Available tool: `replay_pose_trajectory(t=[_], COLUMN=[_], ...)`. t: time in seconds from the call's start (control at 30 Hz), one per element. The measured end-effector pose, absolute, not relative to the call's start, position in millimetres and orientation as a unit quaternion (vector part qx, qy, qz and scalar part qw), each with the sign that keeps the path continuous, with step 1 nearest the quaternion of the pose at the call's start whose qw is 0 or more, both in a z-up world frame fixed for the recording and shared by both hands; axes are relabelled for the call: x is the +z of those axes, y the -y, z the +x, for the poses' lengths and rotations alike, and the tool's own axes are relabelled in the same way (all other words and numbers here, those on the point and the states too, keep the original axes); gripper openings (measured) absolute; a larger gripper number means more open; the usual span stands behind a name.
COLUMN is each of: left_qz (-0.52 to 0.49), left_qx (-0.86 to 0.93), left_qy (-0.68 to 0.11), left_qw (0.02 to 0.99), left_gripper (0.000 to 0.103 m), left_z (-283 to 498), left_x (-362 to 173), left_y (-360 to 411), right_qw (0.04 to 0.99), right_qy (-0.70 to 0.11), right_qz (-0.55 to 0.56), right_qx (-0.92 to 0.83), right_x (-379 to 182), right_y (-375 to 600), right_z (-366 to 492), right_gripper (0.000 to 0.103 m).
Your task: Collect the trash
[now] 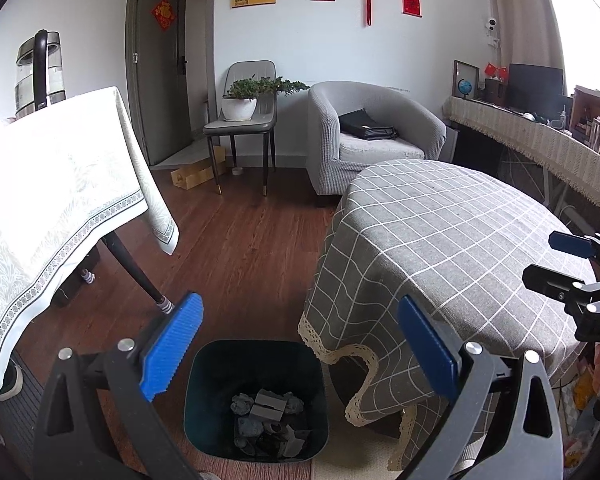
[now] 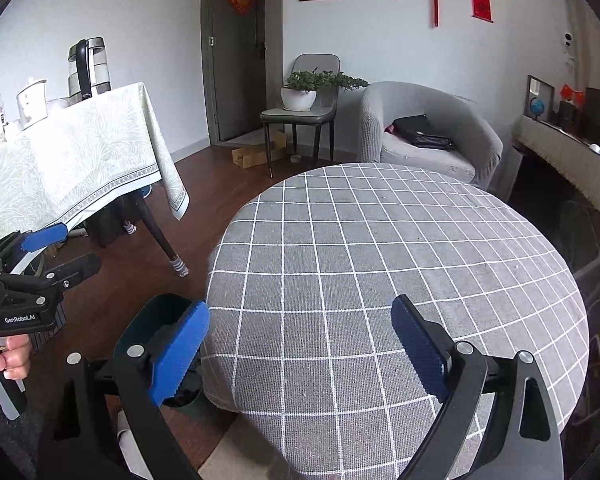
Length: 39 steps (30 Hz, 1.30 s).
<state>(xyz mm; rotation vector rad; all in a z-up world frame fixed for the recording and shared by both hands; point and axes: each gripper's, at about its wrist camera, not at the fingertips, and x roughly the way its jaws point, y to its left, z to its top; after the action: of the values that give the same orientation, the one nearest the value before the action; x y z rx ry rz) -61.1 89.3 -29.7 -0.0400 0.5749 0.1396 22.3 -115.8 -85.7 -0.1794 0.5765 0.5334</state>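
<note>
The left gripper [image 1: 300, 344] hangs spread wide above the bin [image 1: 256, 400], nothing between its blue pads [image 1: 172, 348]. The bin stands on the wooden floor [image 1: 236, 248] just beside the near left edge of the round table [image 1: 452, 248], partly under the lace hem of the table's grey checked cloth. Inside the bin lies the trash [image 1: 268, 420]: a heap of grey crumpled lumps and dark scraps on its bottom.

The right gripper [image 2: 300, 344] is released too, its fingers far apart and empty, hovering over the near edge of the table. The checked cloth in front of it is bare. In the right wrist view the bin's rim [image 2: 156, 320] peeks out behind the left pad, at the table's left edge, and a hand [image 2: 4, 356] grips the left gripper's handle at the frame's left side.

A second table [image 1: 60, 184] with a pale patterned cloth stands to the left, well apart from the round one, with a kettle [image 1: 40, 76] on its far corner. Beyond are a grey armchair [image 1: 372, 136] holding a black bag [image 1: 366, 124], and a chair [image 1: 244, 120] bearing a potted plant [image 1: 244, 96].
</note>
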Motion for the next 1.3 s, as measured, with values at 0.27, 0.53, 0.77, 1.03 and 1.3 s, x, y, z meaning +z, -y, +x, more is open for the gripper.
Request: replay_pose_trajectory(t=[0.27, 0.53, 0.77, 1.03, 1.3], left_qz=[-0.015, -0.012, -0.011, -0.012, -0.014], left_qx=[0.074, 0.073, 0.074, 0.076, 0.075], left_qy=[-0.281, -0.285, -0.285, -0.287, -0.288], left_qw=[0.957, 0.956, 0.956, 0.955, 0.954], left_gripper=[0.099, 0.099, 0.099, 0.099, 0.099], left_z=[-60.9, -59.2, -59.1, -58.6, -58.3], left_x=[-28.6, -30.0, -29.9, -30.8, -32.0], left_y=[-85.6, -84.4, -84.4, -84.7, -85.5], right_qw=[0.922, 0.923, 0.923, 0.922, 0.922], right_qy=[-0.277, -0.278, -0.277, -0.279, -0.28], right_qz=[-0.078, -0.076, -0.075, -0.076, -0.075], right_qx=[0.259, 0.257, 0.258, 0.258, 0.257], right_x=[-82.6, -82.3, -82.5, -83.4, -84.0], right_y=[121.3, 125.1, 125.7, 124.8, 124.6], right_z=[22.5, 23.6, 22.8, 23.5, 23.9], right_gripper=[0.093, 0.093, 0.093, 0.093, 0.093])
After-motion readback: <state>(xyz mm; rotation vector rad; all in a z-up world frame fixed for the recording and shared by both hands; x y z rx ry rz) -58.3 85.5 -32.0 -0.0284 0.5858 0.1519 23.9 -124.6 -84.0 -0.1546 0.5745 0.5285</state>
